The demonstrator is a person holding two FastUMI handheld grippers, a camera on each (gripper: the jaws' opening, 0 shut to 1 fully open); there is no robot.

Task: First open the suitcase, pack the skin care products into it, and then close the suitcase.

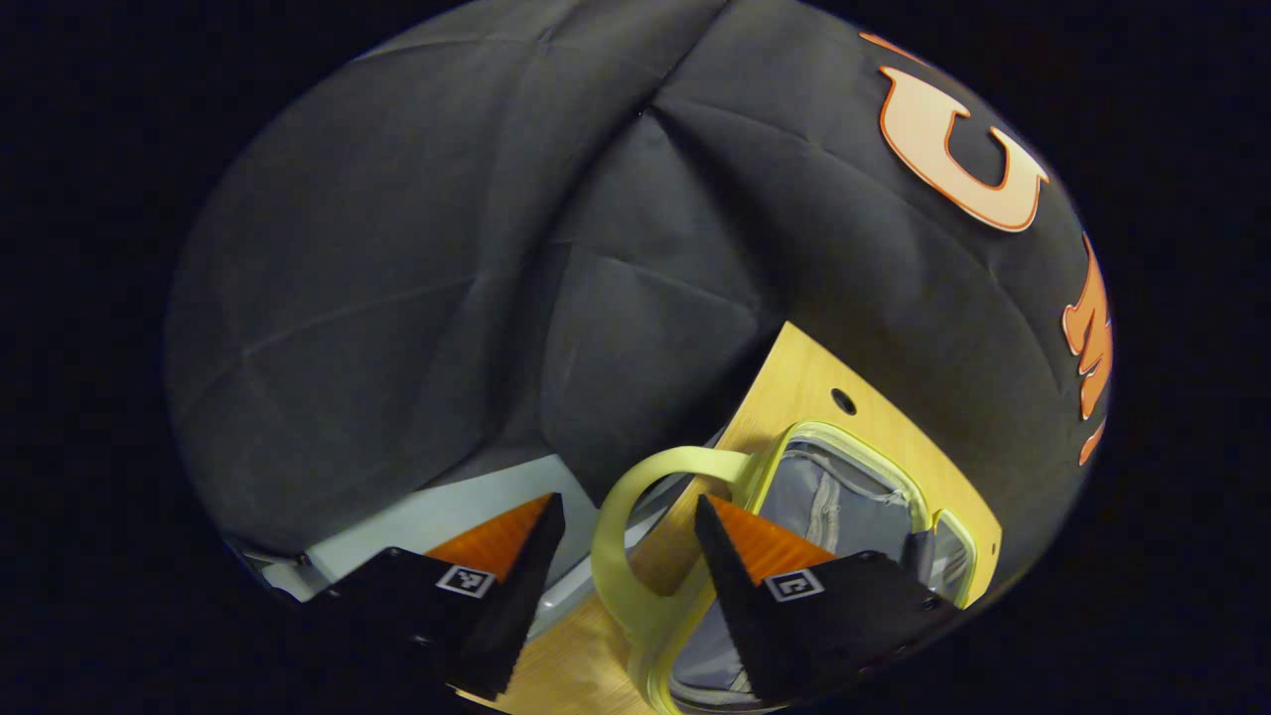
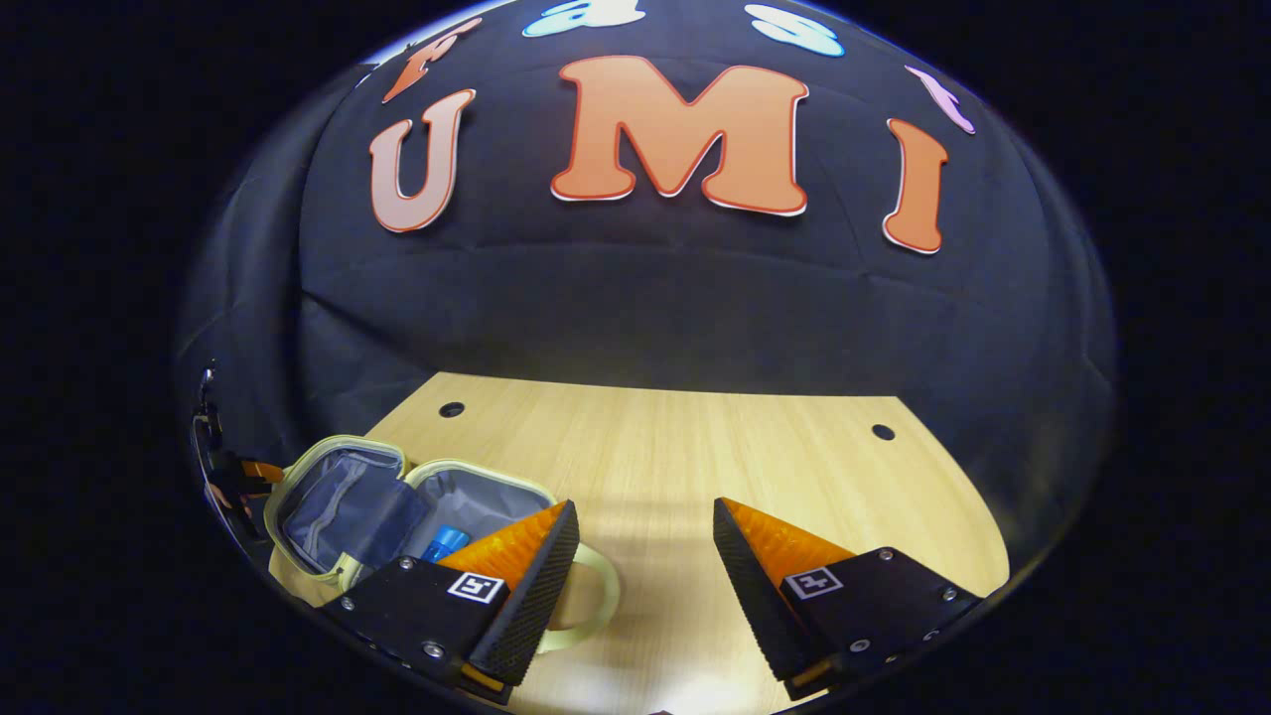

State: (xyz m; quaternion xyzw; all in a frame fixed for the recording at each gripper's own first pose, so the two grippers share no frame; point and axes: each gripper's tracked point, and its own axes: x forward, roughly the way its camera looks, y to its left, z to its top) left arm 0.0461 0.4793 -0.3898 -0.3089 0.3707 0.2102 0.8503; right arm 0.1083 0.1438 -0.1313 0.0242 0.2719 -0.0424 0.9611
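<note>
At seven o'clock in the right gripper view, the yellow-trimmed suitcase lies open on the wooden table, a blue-capped bottle inside it. Its looped handle sits between the left gripper fingers, jaws released. The right gripper is spread over bare wood.

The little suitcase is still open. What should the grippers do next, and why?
Probably swing the lid half over to close the suitcase. It lies open on the table, a blue item already sits inside, and both the left gripper and right gripper are open, holding nothing.
</note>
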